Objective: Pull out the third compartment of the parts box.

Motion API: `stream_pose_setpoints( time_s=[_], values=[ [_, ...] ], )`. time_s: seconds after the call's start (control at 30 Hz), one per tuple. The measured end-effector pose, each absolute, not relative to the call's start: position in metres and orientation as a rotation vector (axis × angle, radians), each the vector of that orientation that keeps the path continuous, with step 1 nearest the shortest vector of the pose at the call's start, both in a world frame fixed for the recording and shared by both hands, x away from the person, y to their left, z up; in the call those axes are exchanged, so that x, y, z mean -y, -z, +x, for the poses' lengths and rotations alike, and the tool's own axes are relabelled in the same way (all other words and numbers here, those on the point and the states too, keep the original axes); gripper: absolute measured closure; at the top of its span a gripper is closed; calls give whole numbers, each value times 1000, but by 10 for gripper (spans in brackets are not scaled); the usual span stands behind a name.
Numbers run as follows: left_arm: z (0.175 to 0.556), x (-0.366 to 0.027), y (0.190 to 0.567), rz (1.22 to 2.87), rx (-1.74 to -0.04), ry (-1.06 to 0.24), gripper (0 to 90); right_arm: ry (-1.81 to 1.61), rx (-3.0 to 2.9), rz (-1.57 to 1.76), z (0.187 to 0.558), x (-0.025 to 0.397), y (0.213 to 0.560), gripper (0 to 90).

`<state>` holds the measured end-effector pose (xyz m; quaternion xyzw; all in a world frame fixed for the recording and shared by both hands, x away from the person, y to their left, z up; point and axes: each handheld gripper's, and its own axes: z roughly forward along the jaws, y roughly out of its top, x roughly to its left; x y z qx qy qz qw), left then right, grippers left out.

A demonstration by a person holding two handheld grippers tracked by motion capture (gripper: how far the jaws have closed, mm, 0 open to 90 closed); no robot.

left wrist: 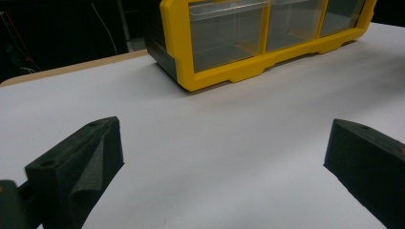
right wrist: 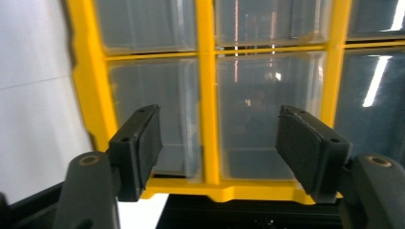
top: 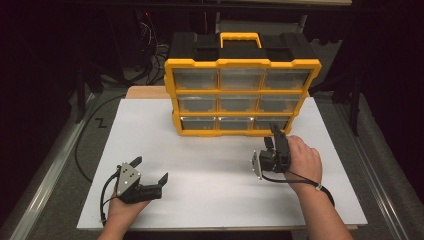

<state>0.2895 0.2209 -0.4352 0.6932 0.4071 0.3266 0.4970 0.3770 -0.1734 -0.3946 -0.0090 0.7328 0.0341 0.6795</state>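
Two grippers, each hand-held, both with jaws parted and holding nothing.

Right gripper (top: 274, 135): jaws stand moderately open, pads bare. In the right gripper view (right wrist: 217, 143) they frame a yellow divider of the organizer (right wrist: 205, 95), close before its clear drawers but not touching them. From above, this gripper is raised and turned on its side just in front of the cabinet's bottom-right drawer (top: 270, 122), with the person's right hand (top: 302, 160) wrapped round its body and a cable trailing back along the wrist.

Left gripper (top: 150, 170): jaws spread wide, nothing between them except bare table surface, as the left gripper view (left wrist: 219, 157) confirms. It sits low near the front-left of the table, well apart from the organizer, held in the left hand (top: 122, 207); a grey three-cornered plate (top: 127, 178) sits on top.

Organizer (top: 242, 90): yellow-framed, black-backed case with a yellow carry handle (top: 241, 37), three rows of three clear drawers, all appearing closed. Stands upright at the far middle of the white table top (top: 200, 160). Drawer contents cannot be made out.

Surroundings: dark room, cables (top: 150, 55) on the floor behind the table.
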Motion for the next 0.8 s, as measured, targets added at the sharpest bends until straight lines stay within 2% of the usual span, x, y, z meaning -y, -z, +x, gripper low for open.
stream_pose_setpoints(
  time_s=[0.47, 0.8],
  values=[
    [289, -221, 435, 1670, -974, -790, 5, -87, -1546, -14, 385, 168, 344, 562],
    [289, -220, 435, 1682, -969, -780, 5, -91, -1514, 31, 397, 170, 310, 647]
  ],
)
